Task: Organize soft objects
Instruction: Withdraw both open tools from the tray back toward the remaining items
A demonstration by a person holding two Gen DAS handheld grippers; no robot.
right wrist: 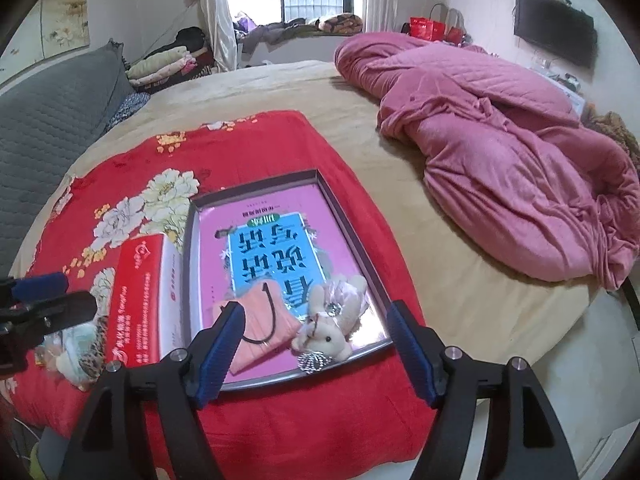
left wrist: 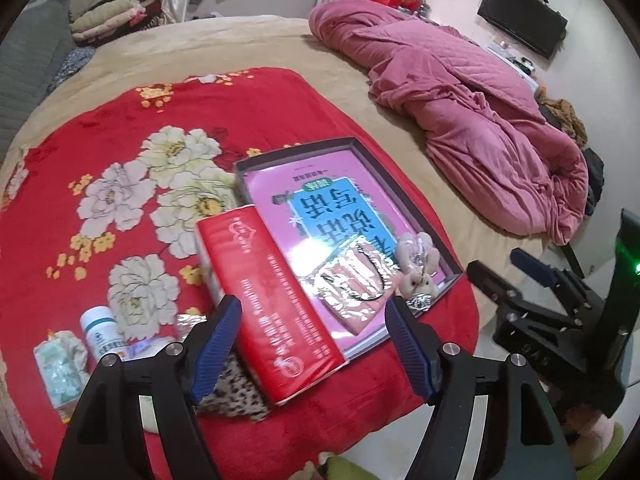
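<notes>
A shallow grey tray [right wrist: 352, 236] with a pink and blue printed bottom lies on a red floral blanket [right wrist: 120, 176]. In it lie a packaged pink cloth with a black cord [right wrist: 260, 332] and a small cream plush rabbit [right wrist: 328, 332]; both also show in the left wrist view, the cloth [left wrist: 352, 280] and the rabbit [left wrist: 418, 276]. A leopard-print cloth [left wrist: 232, 396] lies under the left gripper. My left gripper [left wrist: 316, 340] is open above the red tissue pack [left wrist: 272, 308]. My right gripper [right wrist: 316, 344] is open and empty over the tray's near end.
A white bottle [left wrist: 100, 332] and a crumpled wrapped packet [left wrist: 60, 368] lie at the blanket's left. A bunched pink quilt [right wrist: 500, 152] covers the bed's right side. A grey headboard [right wrist: 48, 120] is at the left. The beige sheet [right wrist: 420, 248] lies between.
</notes>
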